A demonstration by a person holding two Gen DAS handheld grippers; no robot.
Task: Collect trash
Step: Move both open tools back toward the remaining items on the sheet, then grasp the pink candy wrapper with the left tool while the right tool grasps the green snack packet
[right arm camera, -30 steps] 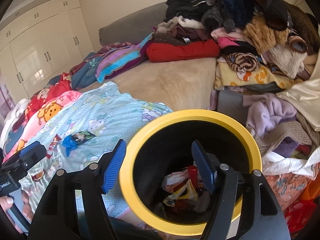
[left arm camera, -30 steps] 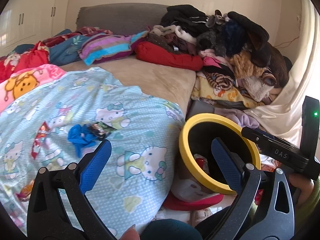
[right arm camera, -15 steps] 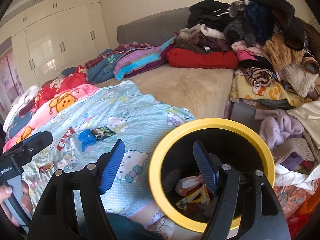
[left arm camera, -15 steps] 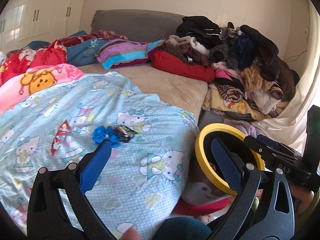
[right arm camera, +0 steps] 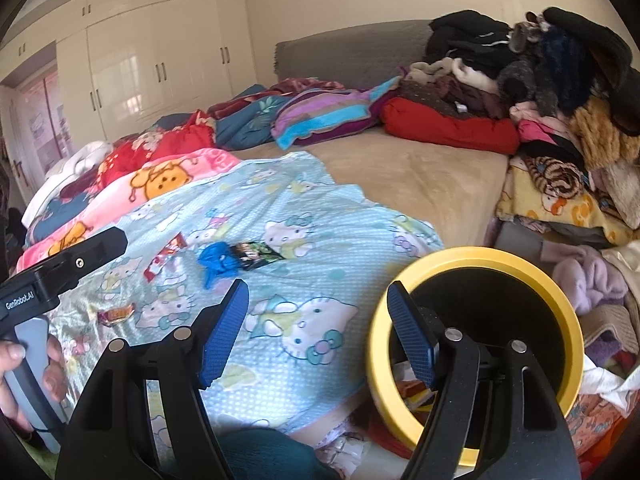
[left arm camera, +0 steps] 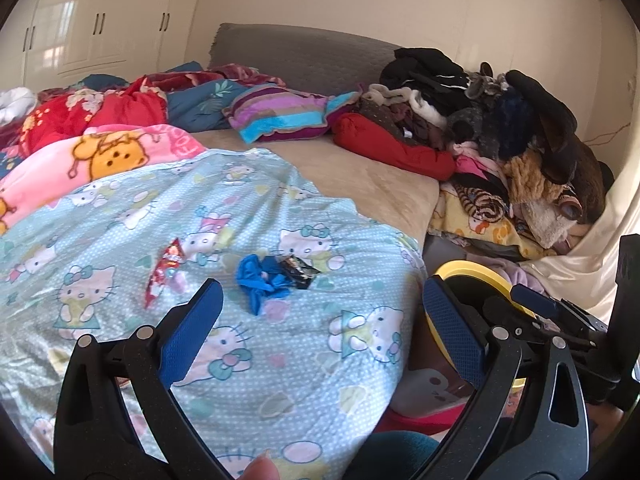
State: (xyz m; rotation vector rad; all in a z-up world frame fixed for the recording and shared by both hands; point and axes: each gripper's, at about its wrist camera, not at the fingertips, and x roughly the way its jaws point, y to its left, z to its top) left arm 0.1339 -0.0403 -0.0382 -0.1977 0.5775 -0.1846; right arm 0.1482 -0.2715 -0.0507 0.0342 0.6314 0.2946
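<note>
On the light-blue cartoon-cat blanket [left arm camera: 280, 360] [right arm camera: 320, 272] lie a crumpled blue scrap [left arm camera: 260, 278] [right arm camera: 218, 261], a dark wrapper [left arm camera: 300, 270] [right arm camera: 256, 255] touching it, and a red wrapper [left arm camera: 164, 270] [right arm camera: 166, 256] to their left. Another small red-orange wrapper [right arm camera: 116, 314] lies nearer the bed's edge. A yellow-rimmed bin [right arm camera: 476, 332] [left arm camera: 472, 276] with wrappers inside stands by the bed at the right. My left gripper [left arm camera: 320, 340] is open and empty, short of the blue scrap. My right gripper [right arm camera: 318, 334] is open and empty, its right finger over the bin's rim.
A pile of clothes and plush items [left arm camera: 500, 140] [right arm camera: 560, 100] rises at the right. Pillows and folded blankets [left arm camera: 280, 112] line the grey headboard. A pink cartoon blanket [left arm camera: 80, 164] lies at the left. White wardrobes [right arm camera: 152, 64] stand behind. A hand [right arm camera: 24, 376] holds the left tool.
Both grippers have swung left, away from the bin and toward the blanket. The wrappers now sit more centrally ahead of the left gripper. Both stay open and empty.
</note>
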